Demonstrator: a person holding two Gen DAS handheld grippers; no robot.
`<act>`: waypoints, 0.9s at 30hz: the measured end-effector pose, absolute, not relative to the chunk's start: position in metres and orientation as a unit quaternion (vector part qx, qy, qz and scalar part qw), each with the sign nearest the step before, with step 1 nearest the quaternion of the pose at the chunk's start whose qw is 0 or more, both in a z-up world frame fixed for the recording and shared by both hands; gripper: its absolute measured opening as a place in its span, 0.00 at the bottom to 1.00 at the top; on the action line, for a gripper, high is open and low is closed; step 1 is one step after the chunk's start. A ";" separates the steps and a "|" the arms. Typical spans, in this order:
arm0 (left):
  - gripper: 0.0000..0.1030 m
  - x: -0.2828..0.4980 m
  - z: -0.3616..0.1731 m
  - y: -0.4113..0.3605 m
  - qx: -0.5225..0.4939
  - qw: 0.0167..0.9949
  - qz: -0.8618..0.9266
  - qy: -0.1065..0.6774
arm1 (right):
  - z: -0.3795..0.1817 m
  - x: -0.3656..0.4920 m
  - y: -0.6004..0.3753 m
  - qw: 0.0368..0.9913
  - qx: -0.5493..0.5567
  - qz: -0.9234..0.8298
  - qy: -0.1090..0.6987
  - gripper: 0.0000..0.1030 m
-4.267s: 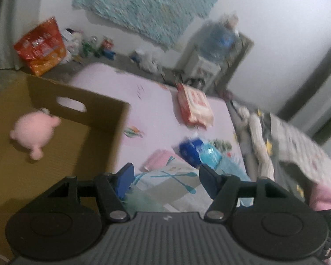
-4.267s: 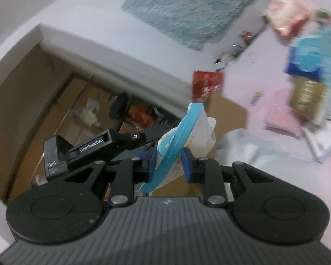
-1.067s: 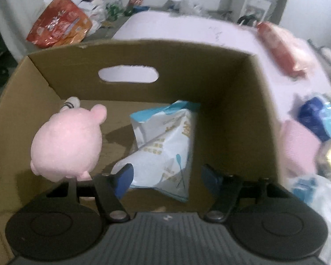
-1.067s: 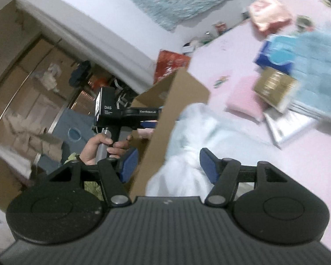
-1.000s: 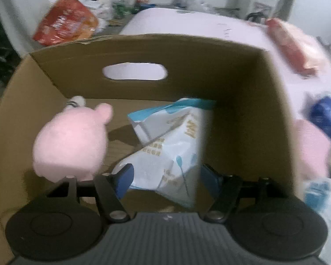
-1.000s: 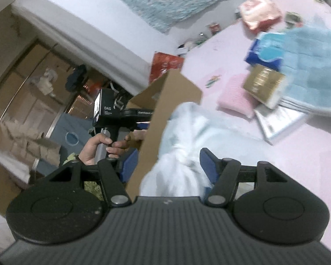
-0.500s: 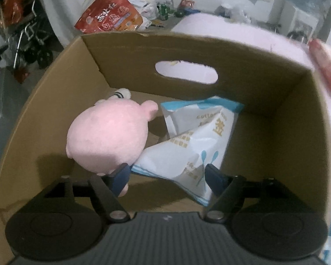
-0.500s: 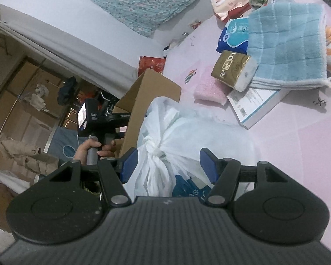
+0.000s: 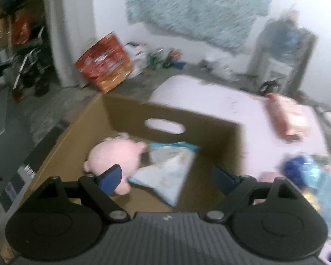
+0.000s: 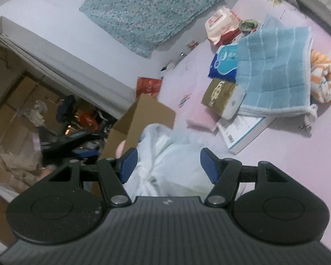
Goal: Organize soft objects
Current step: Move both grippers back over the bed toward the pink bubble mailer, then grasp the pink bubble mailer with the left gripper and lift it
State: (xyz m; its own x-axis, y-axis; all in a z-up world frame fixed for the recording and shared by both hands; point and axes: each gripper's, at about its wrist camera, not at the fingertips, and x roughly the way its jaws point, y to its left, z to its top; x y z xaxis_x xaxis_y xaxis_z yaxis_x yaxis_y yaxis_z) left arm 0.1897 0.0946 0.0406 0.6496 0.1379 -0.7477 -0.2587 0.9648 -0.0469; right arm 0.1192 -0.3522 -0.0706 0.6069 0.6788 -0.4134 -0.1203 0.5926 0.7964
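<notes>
A cardboard box point(image 9: 125, 119) holds a pink plush toy point(image 9: 114, 156) touching a white-and-blue packet point(image 9: 172, 172). The left gripper point(image 9: 165, 176) hovers above it, jaws wide and empty. The right gripper point(image 10: 167, 163), jaws also wide, hangs over a knotted white plastic bag point(image 10: 165, 154) beside the box. A blue towel point(image 10: 273, 70), tissue packs point(image 10: 222, 61) and a pink cloth point(image 10: 200, 114) lie on the pink mat point(image 10: 298, 154) beyond.

Motion blur smears the red snack bag point(image 9: 104, 65); the white plastic bag's point(image 10: 170, 161) lower part hides behind the gripper body
</notes>
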 end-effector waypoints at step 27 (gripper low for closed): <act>0.90 0.295 -0.040 -0.084 -0.133 0.795 0.004 0.591 | -0.086 0.170 -0.344 0.895 0.200 0.218 0.334 0.59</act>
